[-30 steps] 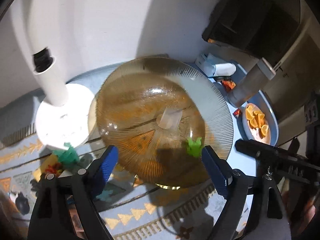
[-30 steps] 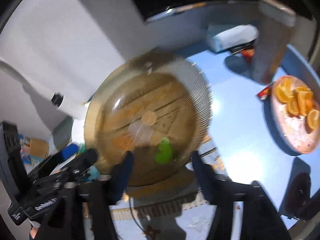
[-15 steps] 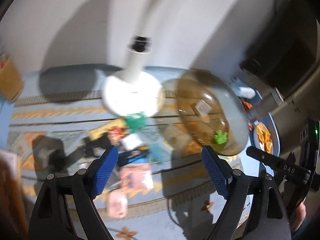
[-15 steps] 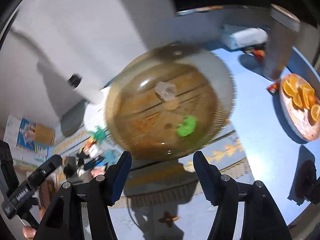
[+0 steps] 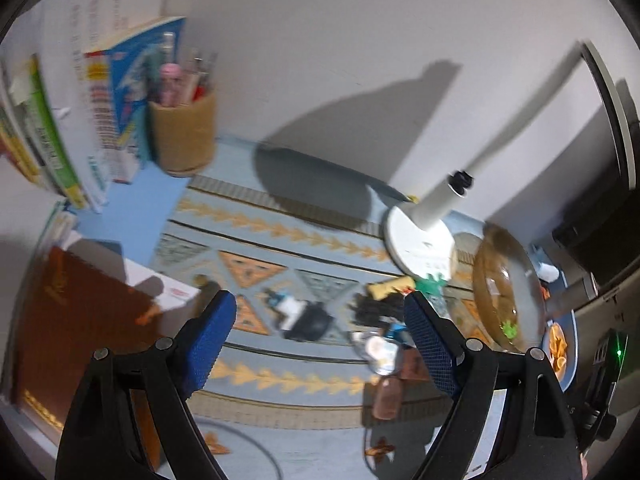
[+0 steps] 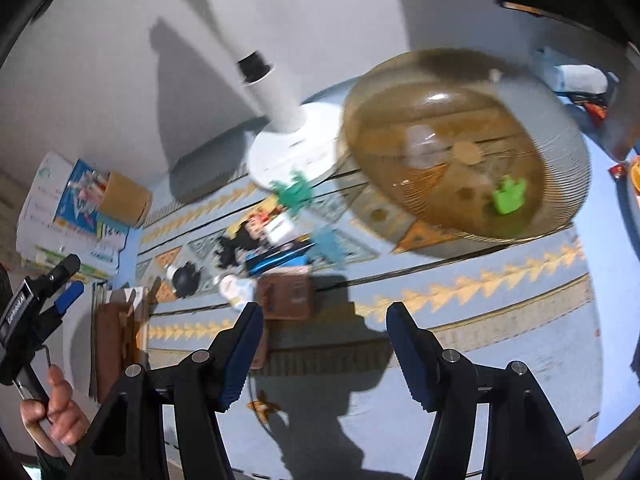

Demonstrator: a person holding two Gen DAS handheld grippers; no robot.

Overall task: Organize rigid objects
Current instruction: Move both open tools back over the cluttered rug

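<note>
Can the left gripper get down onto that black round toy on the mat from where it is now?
Probably yes. The left gripper is open and empty, and the black round toy lies between its fingers in the left wrist view, apart from the cluttered pile. Nothing covers it.

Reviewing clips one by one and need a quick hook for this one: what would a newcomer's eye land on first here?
First the big amber glass bowl on the patterned mat, a bright green toy inside it. Next, the white lamp base just left of the bowl, with a jumble of small toys strewn in front of it. Both the left gripper and the right gripper hang open and empty above the mat.
</note>
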